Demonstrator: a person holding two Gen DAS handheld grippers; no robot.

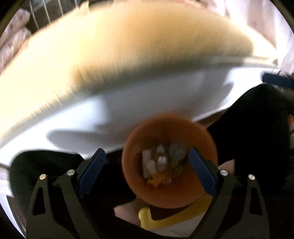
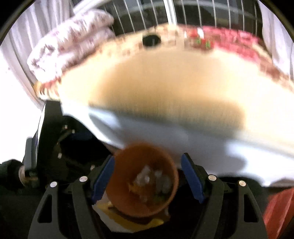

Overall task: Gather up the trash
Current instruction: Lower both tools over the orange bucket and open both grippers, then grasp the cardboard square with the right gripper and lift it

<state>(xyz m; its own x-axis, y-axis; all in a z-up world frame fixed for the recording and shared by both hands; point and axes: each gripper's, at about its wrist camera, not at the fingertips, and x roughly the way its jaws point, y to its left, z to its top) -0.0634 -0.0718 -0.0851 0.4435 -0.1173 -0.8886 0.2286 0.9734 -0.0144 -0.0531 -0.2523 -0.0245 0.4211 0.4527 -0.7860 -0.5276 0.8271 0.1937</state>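
An orange round bin (image 1: 170,161) stands below the table edge, holding white, grey and yellow scraps of trash (image 1: 161,163). My left gripper (image 1: 147,165) is open above it, its blue pads on either side of the bin's left half, empty. In the right wrist view the same bin (image 2: 145,180) with trash (image 2: 152,180) lies between the blue pads of my right gripper (image 2: 147,176), which is open and empty. Both views are motion-blurred.
A white and cream table top (image 1: 128,64) fills the upper half of both views. A yellow object (image 1: 174,215) lies under the bin. Patterned cushions (image 2: 69,42) and a wire rack (image 2: 183,12) sit behind the table. A red object (image 2: 279,211) is at lower right.
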